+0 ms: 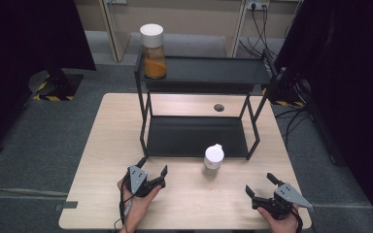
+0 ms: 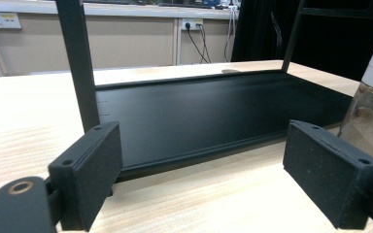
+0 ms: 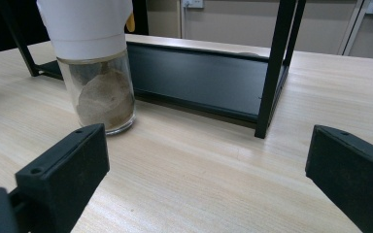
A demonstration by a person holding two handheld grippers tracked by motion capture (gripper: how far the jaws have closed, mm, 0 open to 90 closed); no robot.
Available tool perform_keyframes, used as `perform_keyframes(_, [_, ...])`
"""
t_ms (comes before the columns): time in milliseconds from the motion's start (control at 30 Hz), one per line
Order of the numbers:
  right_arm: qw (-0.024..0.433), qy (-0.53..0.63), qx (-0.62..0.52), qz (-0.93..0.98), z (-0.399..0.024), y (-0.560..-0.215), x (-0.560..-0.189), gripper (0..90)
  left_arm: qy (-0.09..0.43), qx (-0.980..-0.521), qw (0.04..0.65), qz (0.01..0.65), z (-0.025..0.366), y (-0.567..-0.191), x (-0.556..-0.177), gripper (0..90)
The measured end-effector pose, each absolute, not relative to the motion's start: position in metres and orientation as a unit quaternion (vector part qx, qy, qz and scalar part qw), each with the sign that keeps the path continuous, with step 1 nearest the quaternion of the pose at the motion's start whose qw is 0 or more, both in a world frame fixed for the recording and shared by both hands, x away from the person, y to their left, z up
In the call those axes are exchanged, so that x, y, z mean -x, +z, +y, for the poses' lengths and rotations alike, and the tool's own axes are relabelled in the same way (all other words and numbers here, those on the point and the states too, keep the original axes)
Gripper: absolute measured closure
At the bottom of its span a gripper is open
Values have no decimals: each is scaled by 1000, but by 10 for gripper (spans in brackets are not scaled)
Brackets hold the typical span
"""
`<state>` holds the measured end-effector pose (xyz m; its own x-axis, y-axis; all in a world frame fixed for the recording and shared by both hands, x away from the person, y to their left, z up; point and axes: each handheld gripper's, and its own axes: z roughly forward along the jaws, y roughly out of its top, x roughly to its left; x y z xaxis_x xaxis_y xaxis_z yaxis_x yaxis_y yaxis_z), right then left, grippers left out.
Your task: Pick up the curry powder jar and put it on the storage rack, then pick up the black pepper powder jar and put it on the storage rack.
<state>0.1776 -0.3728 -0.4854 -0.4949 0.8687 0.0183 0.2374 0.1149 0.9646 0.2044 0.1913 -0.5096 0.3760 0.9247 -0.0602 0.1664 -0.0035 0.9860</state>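
High view: the jar (image 1: pixel 213 159) with a white cap and brownish powder stands upright on the counter (image 1: pixel 97 145), just in front of the rack's (image 1: pixel 201 73) lower shelf (image 1: pixel 194 136), between the two claws and apart from both. The left claw (image 1: pixel 152 170) rests near the rack's front left leg, jaws spread with nothing between them. In the left gripper view the jar (image 2: pixel 369 107) sits at the right edge, beyond the right jaw and not touched by it. The right claw (image 1: pixel 263 184) sits at the counter's near right corner, jaws wide and empty. The right gripper view has the jar (image 3: pixel 97 73) ahead on the left, clear of the jaws. On the rack's top shelf, at its left end, stands a second jar (image 1: pixel 153 51) of orange powder.
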Motion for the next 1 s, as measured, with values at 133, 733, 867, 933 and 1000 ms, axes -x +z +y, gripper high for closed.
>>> perform_keyframes(133, [297, 531, -404, 682, -374, -486, -178, 23, 341, -619, 552, 443, 192, -509, -204, 133])
perform_keyframes(733, [258, 551, -374, 700, -368, -483, -192, 17, 334, -622, 551, 445, 193, -507, -206, 128])
perform_keyframes(867, [249, 558, -359, 706, -361, -476, -201, 18, 336, -622, 552, 442, 193, -508, -205, 127])
perform_keyframes(933, [244, 562, -350, 709, -357, -473, -207, 22, 337, -623, 552, 441, 193, -508, -205, 126])
perform_keyframes(1000, [239, 563, -340, 714, -351, -470, -213, 28, 335, -624, 551, 442, 193, -508, -206, 126])
